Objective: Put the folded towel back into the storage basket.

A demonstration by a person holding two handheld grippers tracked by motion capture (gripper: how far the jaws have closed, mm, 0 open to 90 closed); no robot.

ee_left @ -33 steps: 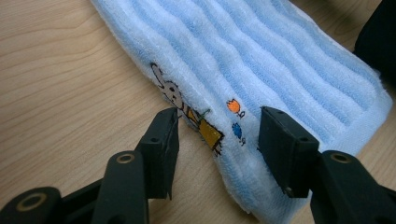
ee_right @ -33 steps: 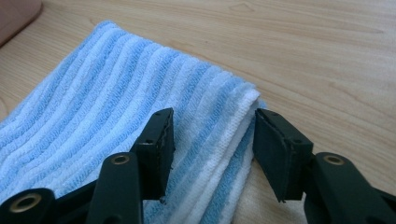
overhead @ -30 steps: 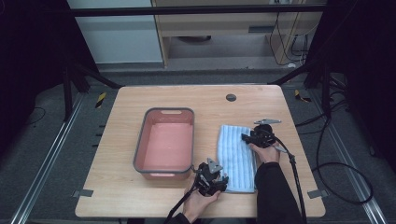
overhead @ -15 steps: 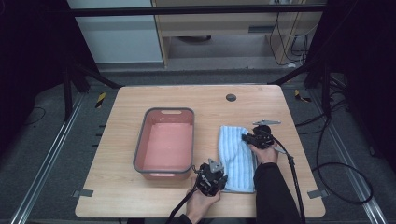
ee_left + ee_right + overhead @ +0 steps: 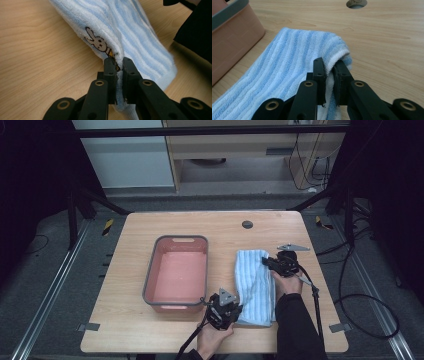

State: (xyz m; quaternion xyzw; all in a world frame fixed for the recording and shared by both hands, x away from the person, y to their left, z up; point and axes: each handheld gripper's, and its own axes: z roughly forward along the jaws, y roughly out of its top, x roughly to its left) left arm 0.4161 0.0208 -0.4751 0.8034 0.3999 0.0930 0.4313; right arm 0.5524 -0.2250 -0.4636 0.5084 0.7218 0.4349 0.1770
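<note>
Both your tongs, left and right, have just closed, each pinching an edge of the striped towel (bin beside). Thin pinches: lifting unevenly could tug a corner free.

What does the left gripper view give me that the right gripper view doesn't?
Left gripper view: a rabbit print on the towel's edge, right above the left claw, which has just closed on that edge. Right gripper view: the pink bin and a round hole in the table, with the right claw just closed on a folded corner. Both: the blue striped towel pinched between black jaws, on the wooden table.
</note>
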